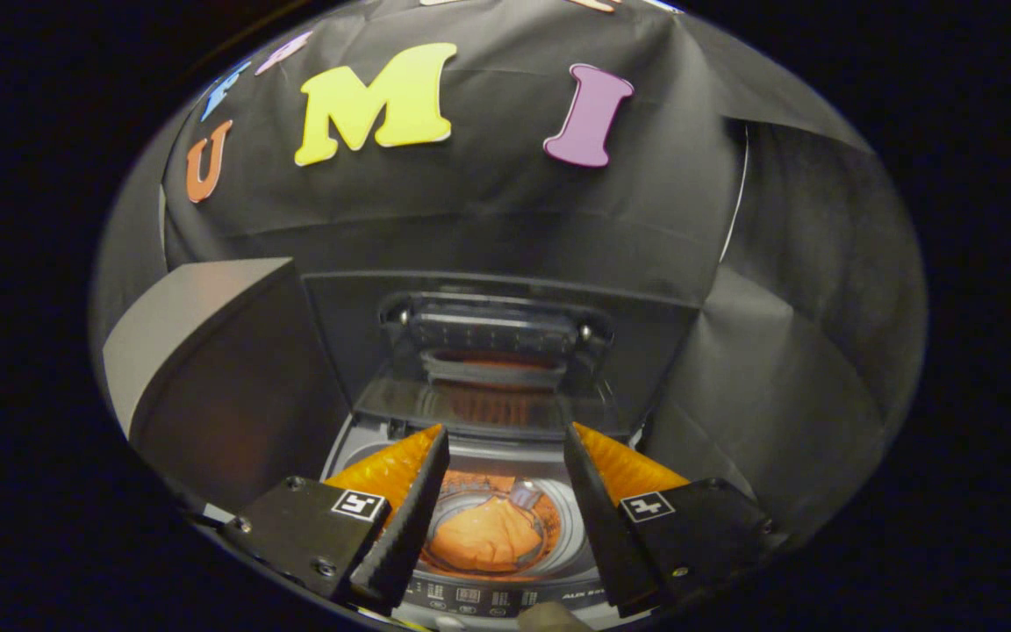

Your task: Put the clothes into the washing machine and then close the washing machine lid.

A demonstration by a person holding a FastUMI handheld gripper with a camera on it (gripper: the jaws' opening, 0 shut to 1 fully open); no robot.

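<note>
An orange garment [486,537] lies bunched at the bottom of the washing machine's drum [549,516], seen from above between my fingers. The machine's lid [492,351] stands raised and folded at the back, its dark glass reflecting orange. My gripper [505,439] hovers over the drum mouth, open, with nothing between the fingers. The machine's control panel [488,599] with small buttons runs along the near rim, below the drum.
A dark grey box-like panel [216,369] stands to the left of the machine, close to the left finger. Black cloth walls [769,386] enclose the back and right side. The machine's grey top rim [356,448] surrounds the drum.
</note>
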